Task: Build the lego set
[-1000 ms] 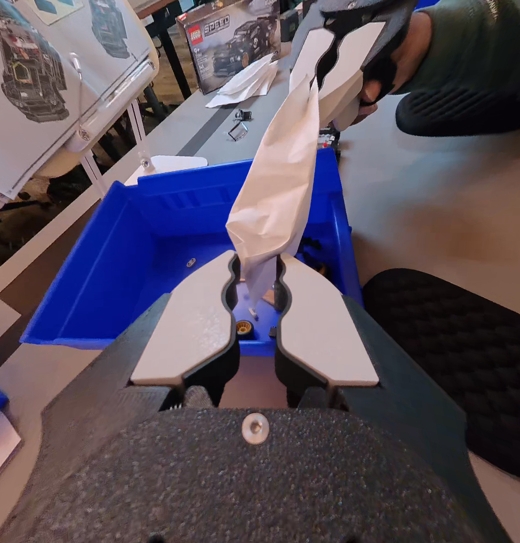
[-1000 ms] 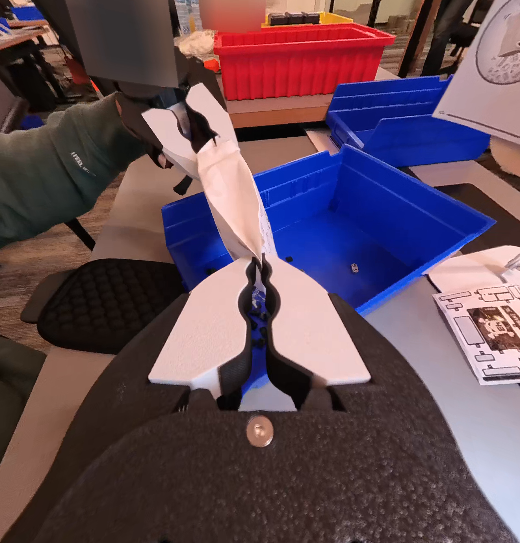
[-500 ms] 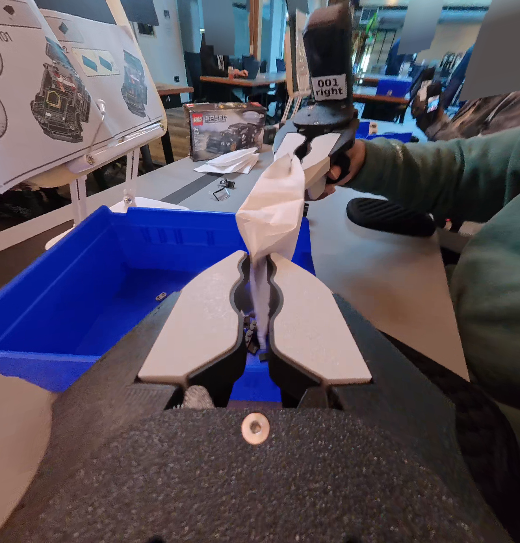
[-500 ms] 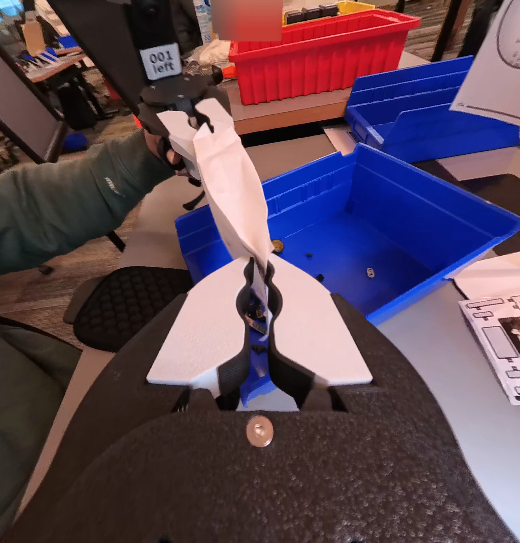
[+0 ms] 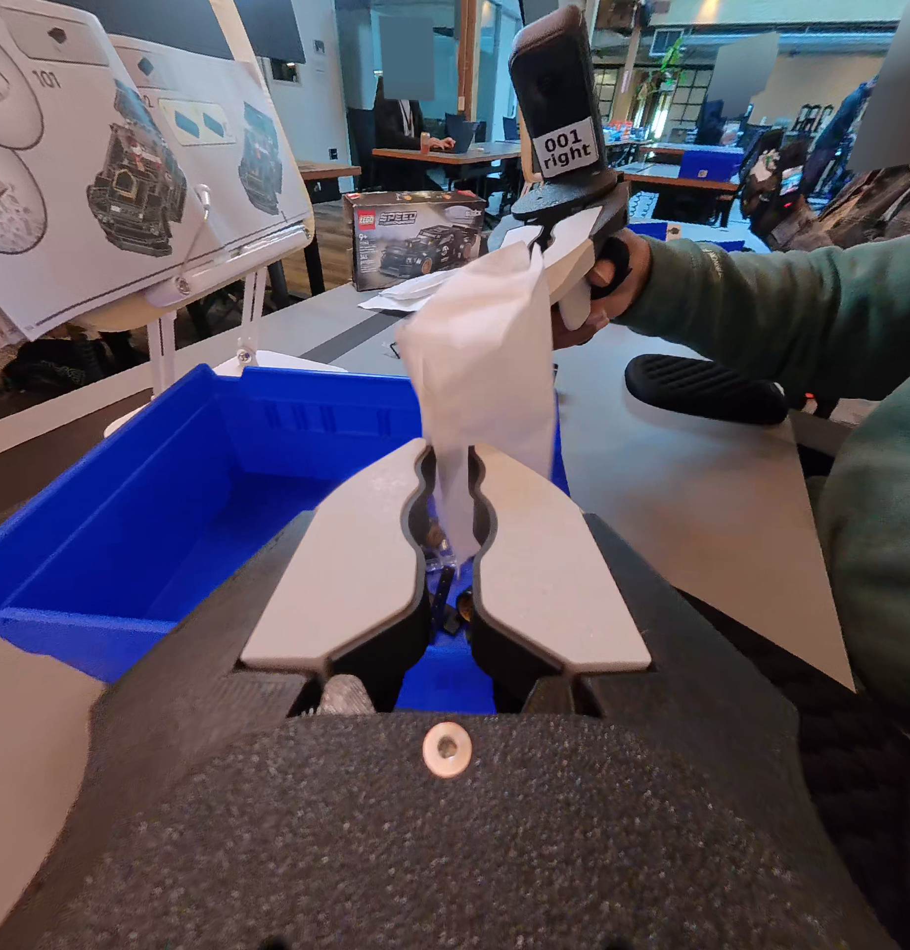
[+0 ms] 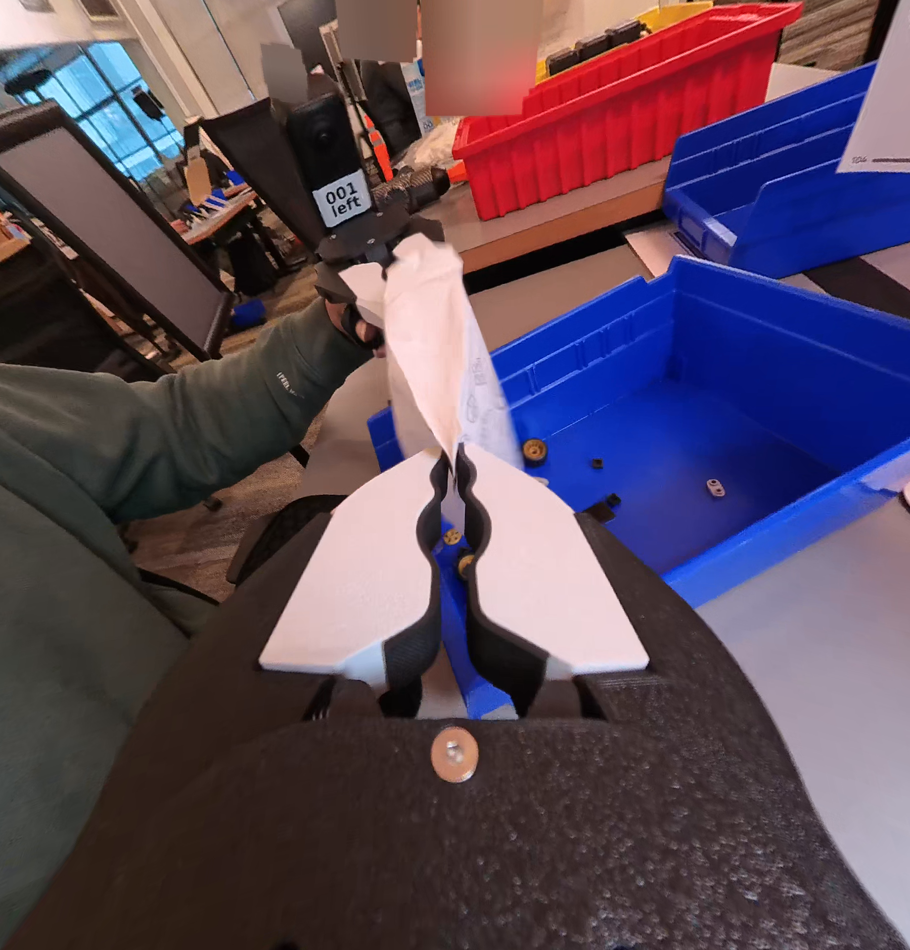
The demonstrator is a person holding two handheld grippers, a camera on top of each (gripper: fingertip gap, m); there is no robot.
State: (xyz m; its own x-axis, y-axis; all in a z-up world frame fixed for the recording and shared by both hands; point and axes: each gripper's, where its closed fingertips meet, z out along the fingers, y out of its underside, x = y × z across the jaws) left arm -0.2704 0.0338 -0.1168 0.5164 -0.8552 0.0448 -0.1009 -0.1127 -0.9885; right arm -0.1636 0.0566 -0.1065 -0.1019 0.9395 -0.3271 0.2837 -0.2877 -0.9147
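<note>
Both claws had lifted the white paper bag (image 5: pixel 481 360) higher over the blue bin (image 6: pixel 751 411), left claw (image 5: pixel 450 506) and right claw (image 6: pixel 455 480) each pinching an end, and a gentle shake would have freed any remaining pieces.

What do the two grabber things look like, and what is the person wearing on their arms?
Each gripper has two flat white fingers with wavy black inner edges on a rough black body with a silver screw. The left gripper and right gripper each carry a black camera block with a white sticker. The person wears green sleeves.
</note>
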